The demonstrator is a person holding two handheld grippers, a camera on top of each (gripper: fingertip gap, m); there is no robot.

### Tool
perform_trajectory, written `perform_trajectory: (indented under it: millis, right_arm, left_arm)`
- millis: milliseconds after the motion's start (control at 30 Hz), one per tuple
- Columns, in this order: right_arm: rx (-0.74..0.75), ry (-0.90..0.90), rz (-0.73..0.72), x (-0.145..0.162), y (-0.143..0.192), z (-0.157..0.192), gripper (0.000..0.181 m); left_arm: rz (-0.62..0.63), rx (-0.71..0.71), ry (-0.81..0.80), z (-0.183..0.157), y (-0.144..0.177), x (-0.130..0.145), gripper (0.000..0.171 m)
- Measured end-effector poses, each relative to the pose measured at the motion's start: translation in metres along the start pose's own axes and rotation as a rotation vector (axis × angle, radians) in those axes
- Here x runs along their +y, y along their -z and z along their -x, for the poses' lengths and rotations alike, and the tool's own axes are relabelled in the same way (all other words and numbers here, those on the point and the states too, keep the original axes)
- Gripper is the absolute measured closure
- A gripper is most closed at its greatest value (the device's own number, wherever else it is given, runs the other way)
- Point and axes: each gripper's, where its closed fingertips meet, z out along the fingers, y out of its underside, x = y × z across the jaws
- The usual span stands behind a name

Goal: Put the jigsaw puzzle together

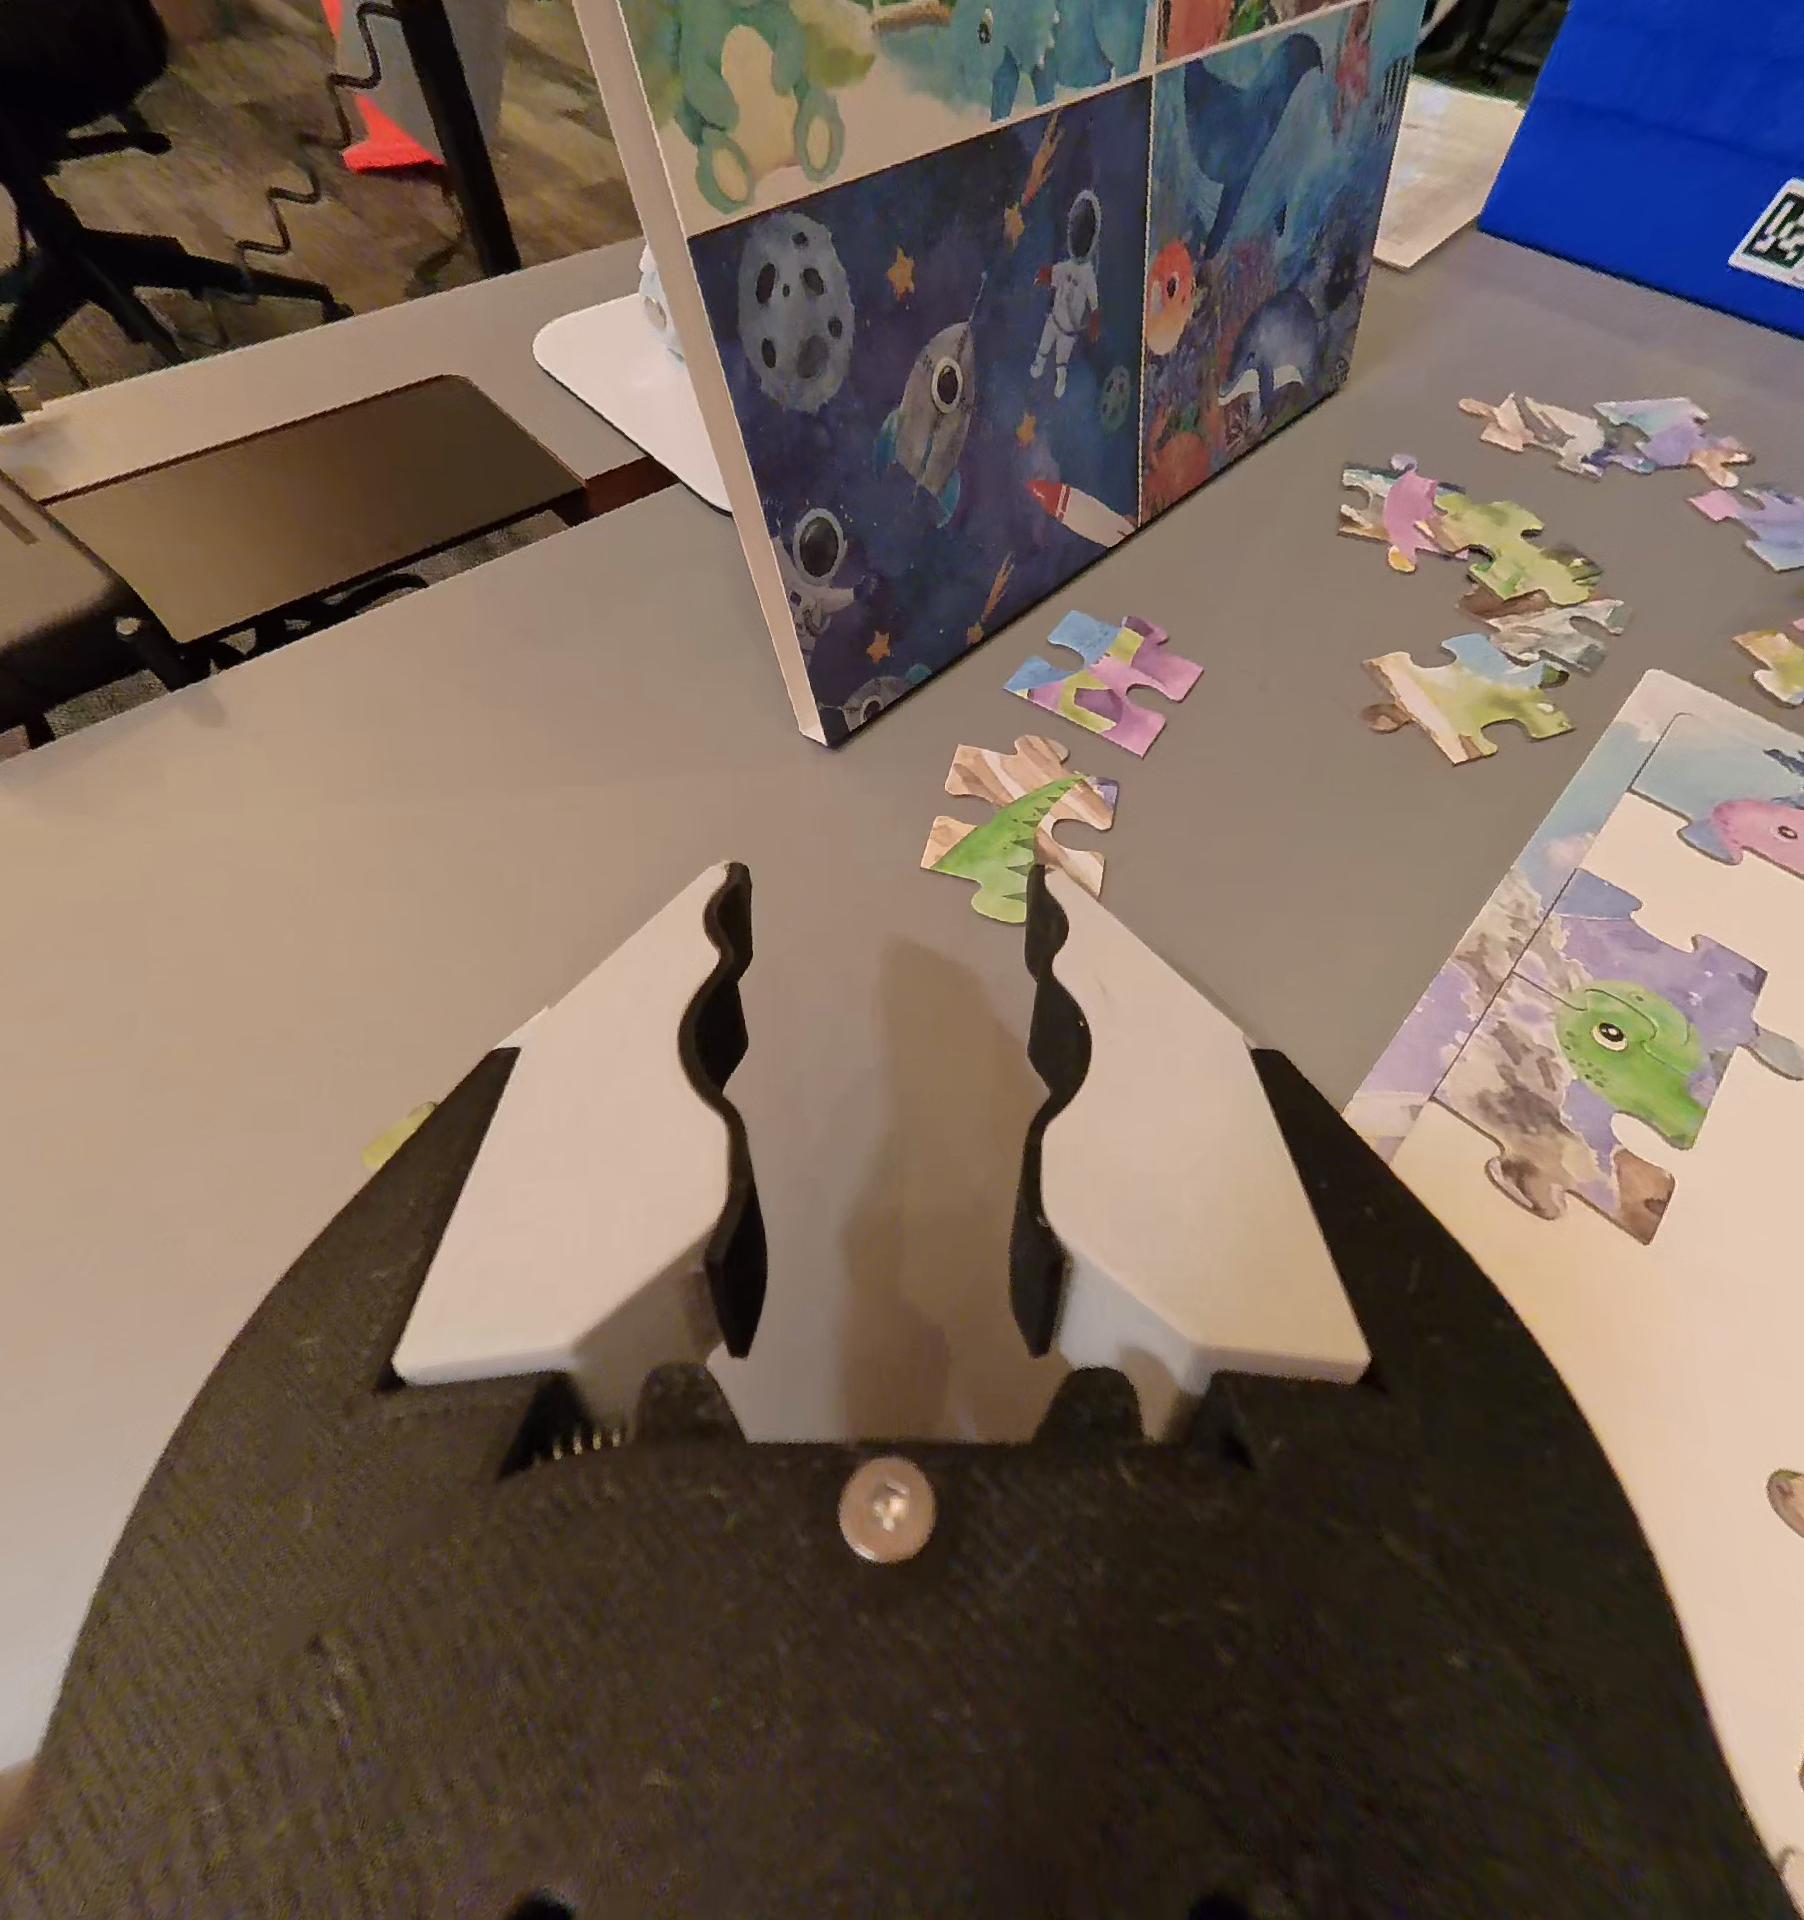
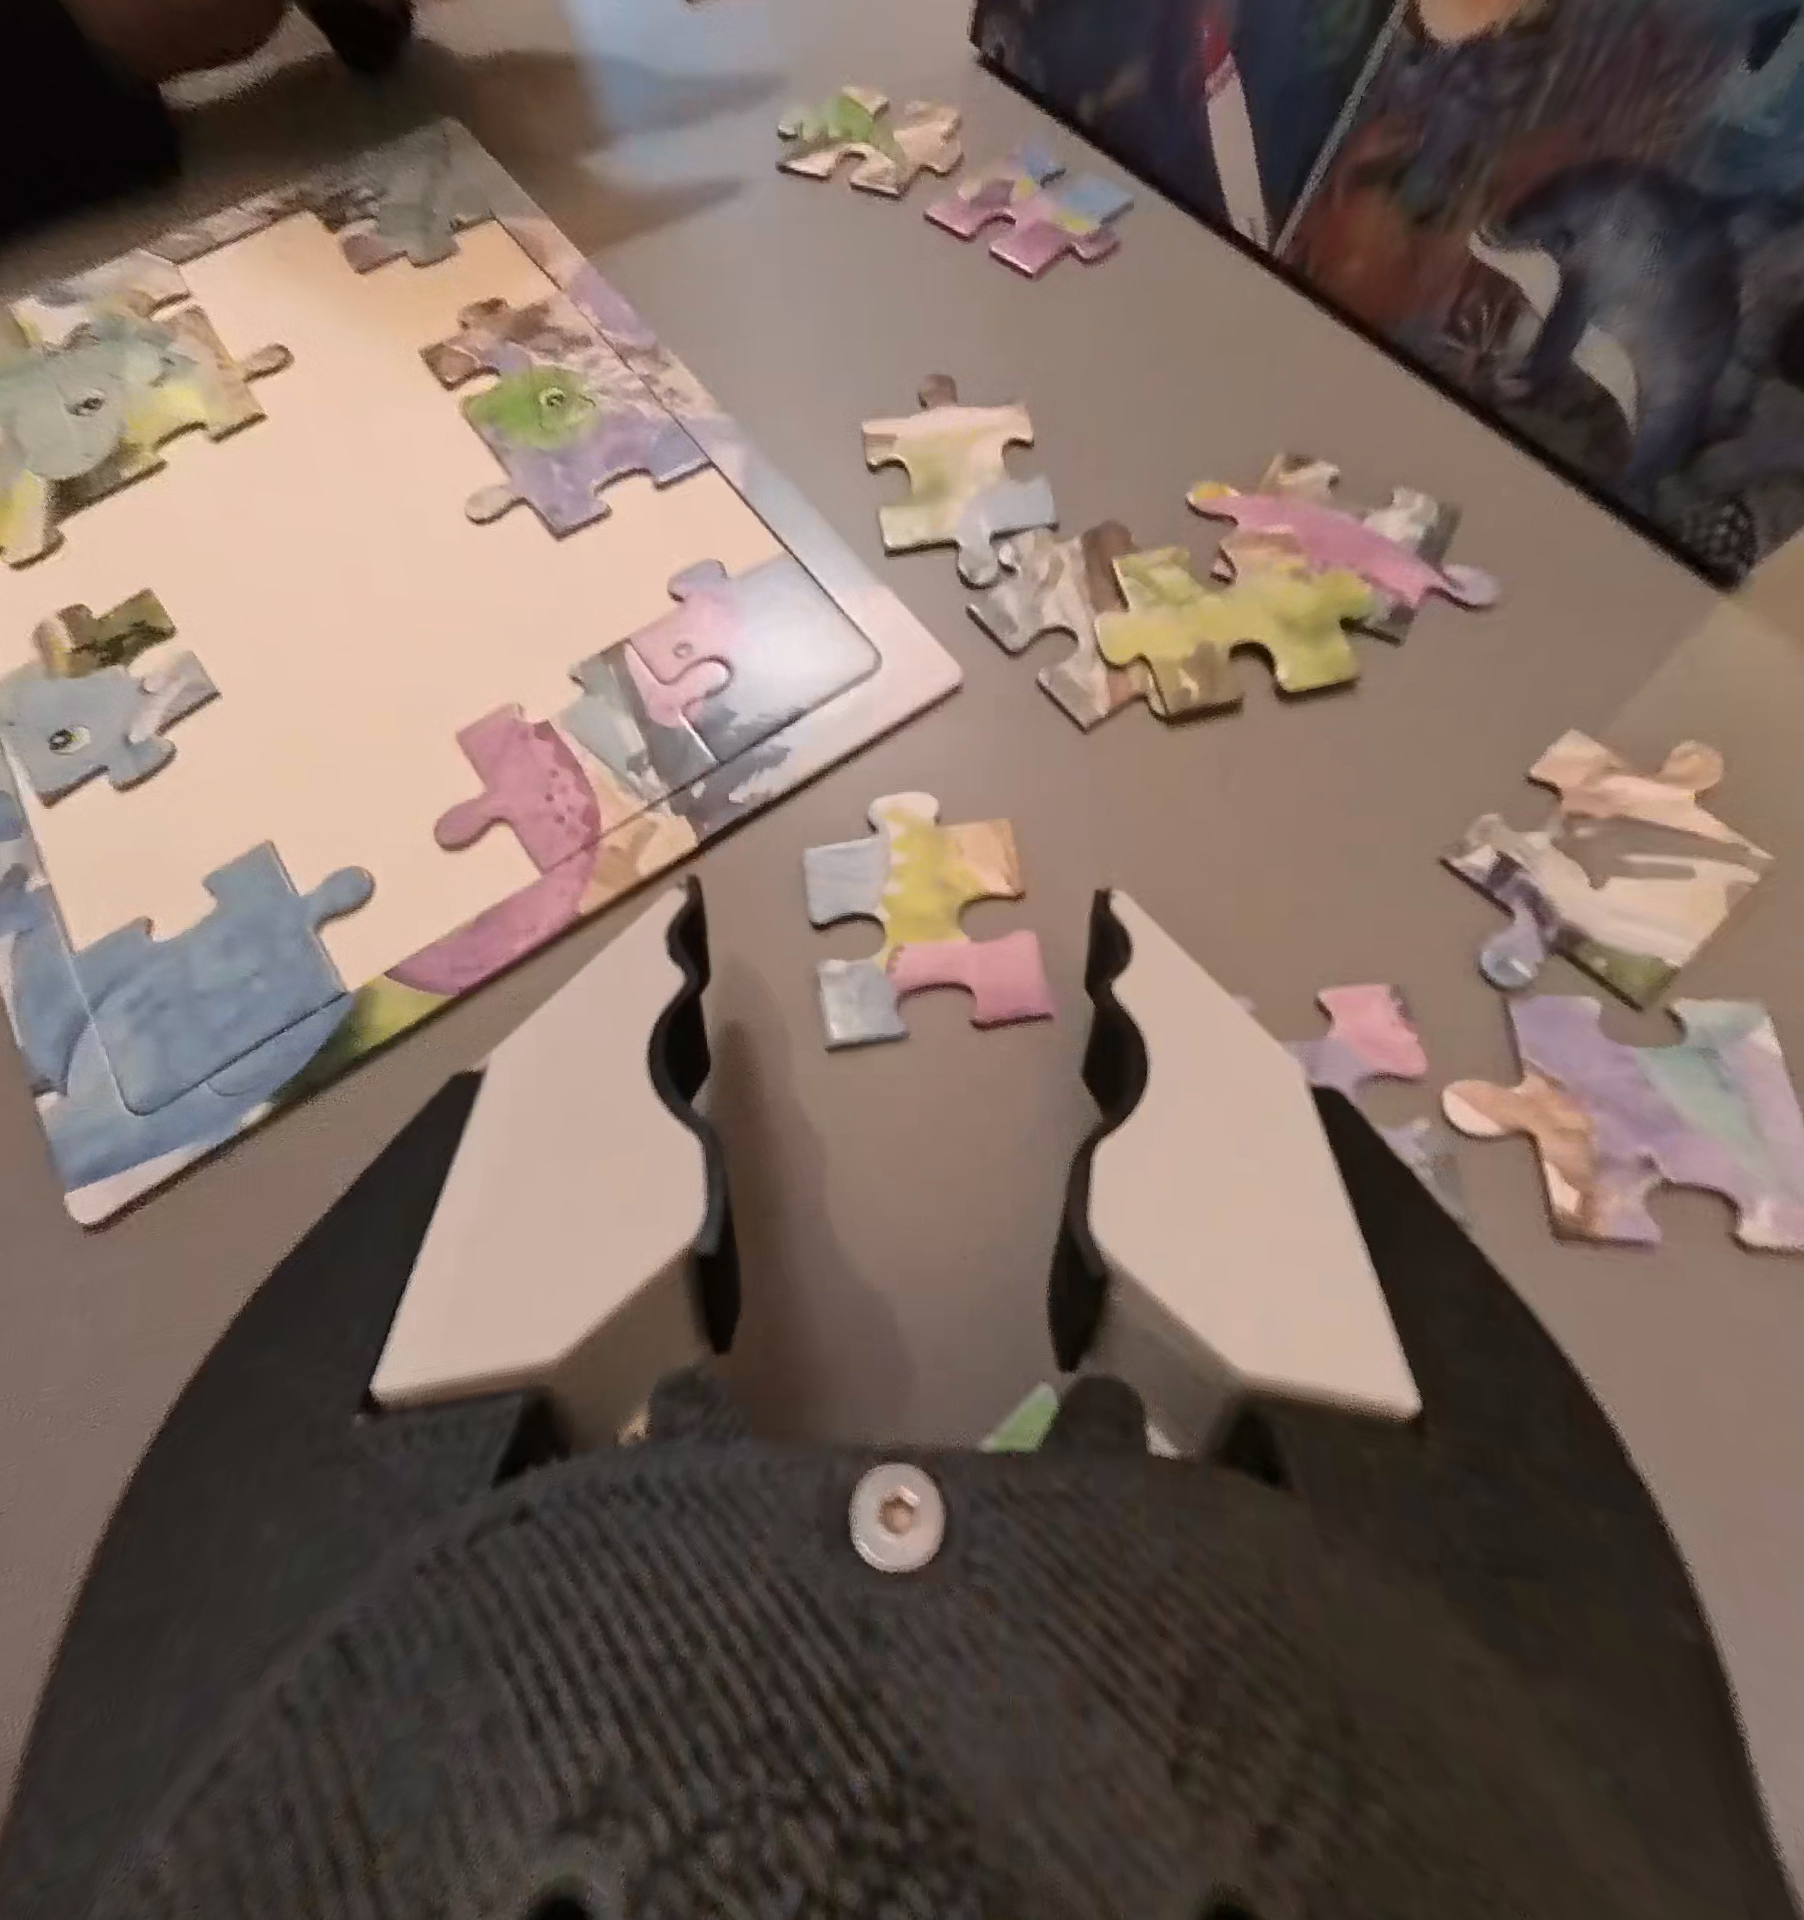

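Both grippers spread, holding nothing. Right gripper (image 2: 893, 914) over a loose piece (image 2: 924, 920) beside the tray (image 2: 908, 681); left gripper (image 1: 887, 894) above bare table (image 1: 358, 831).

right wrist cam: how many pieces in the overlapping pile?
3: grey piece at left, yellow-green piece in the middle overlapping both, pink piece at upper right. Others may be hidden underneath.
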Motion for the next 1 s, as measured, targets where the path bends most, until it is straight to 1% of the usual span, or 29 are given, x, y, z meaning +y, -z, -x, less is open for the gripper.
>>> perform_trajectory:
  millis: [67,133,200,233,267,333,400,500,567,700,867,1000]
  right_arm:
    - [0.071,-0.013,0.044,0.011,0.003,-0.014,0.113]
    - [0.174,-0.014,0.091,0.022,0.01,-0.033,0.117]
    - [0.267,-0.022,0.085,0.023,0.019,-0.05,0.124]
    - [0.281,-0.026,0.064,0.02,0.022,-0.053,0.125]
    - [0.252,-0.028,0.031,0.014,0.023,-0.049,0.123]
    - [0.142,-0.034,-0.049,0.001,0.021,-0.03,0.118]
    - [0.085,-0.032,-0.057,-0.003,0.015,-0.019,0.114]
    - [0.113,0.009,0.044,0.012,0.003,-0.019,0.112]
    - [0.112,0.017,0.071,0.016,-0.002,-0.018,0.112]
    - [0.139,0.01,0.08,0.018,0.0,-0.023,0.112]
    - [0.264,-0.024,0.093,0.024,0.015,-0.048,0.117]
    - [0.28,-0.034,0.058,0.019,0.019,-0.052,0.118]
  left_arm:
    - [0.01,-0.005,-0.013,-0.001,-0.001,0.001,0.12]
    - [0.022,-0.012,-0.026,-0.001,-0.002,0.003,0.12]
    - [0.029,-0.017,-0.033,-0.002,-0.003,0.003,0.12]
    - [0.031,-0.017,-0.034,-0.001,-0.003,0.003,0.12]
    - [0.031,-0.017,-0.034,-0.001,-0.003,0.004,0.12]
    - [0.031,-0.017,-0.032,-0.001,-0.003,0.004,0.12]
    - [0.03,-0.017,-0.032,-0.001,-0.003,0.003,0.12]
    - [0.036,-0.02,-0.037,-0.002,-0.004,0.004,0.12]
    - [0.039,-0.023,-0.042,-0.002,-0.004,0.005,0.12]
    - [0.038,-0.021,-0.036,-0.001,-0.004,0.004,0.12]
    - [0.029,-0.015,-0.018,0.0,-0.003,0.003,0.12]
    - [0.031,-0.016,-0.019,0.0,-0.003,0.004,0.12]
